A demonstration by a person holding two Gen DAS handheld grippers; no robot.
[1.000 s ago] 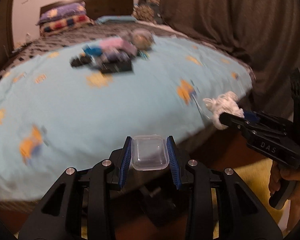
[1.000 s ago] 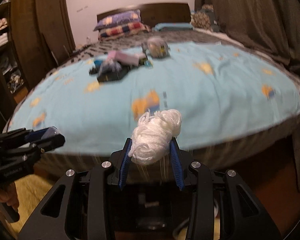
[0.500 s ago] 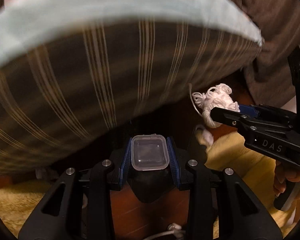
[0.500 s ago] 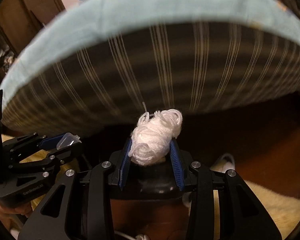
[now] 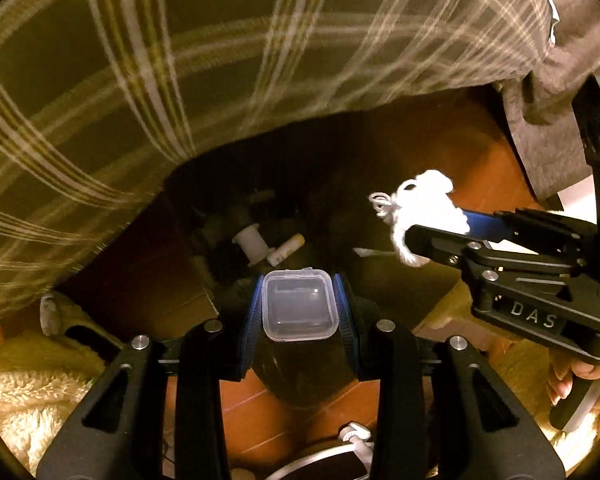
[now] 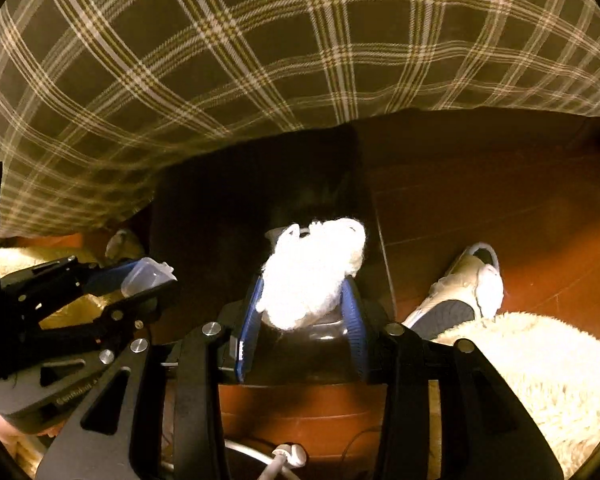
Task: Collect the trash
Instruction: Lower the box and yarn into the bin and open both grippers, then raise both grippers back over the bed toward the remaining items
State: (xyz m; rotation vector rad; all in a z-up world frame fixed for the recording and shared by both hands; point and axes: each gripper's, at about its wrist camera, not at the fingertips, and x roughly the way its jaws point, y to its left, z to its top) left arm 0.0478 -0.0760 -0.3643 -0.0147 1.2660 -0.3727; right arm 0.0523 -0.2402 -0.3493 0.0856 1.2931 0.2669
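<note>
My left gripper (image 5: 298,306) is shut on a small clear plastic box (image 5: 298,304), held over a dark open bin (image 5: 260,220) on the floor. The bin holds a white spool (image 5: 252,244) and a small yellowish tube (image 5: 286,249). My right gripper (image 6: 304,300) is shut on a wad of white string (image 6: 314,272) and holds it above the same dark bin (image 6: 260,200). The right gripper with the string (image 5: 424,208) shows at the right of the left wrist view. The left gripper with the box (image 6: 148,276) shows at the left of the right wrist view.
The plaid side of the bed (image 6: 220,60) hangs close above the bin. The floor is brown wood (image 6: 500,208). A shaggy cream rug (image 6: 540,380) lies at the right, with a sandal (image 6: 468,284) beside it. A white cable (image 6: 284,454) lies near my fingers.
Both grippers have swung down from the bed top, past its plaid side, to the dark bin on the floor. Each keeps hold of its item.
</note>
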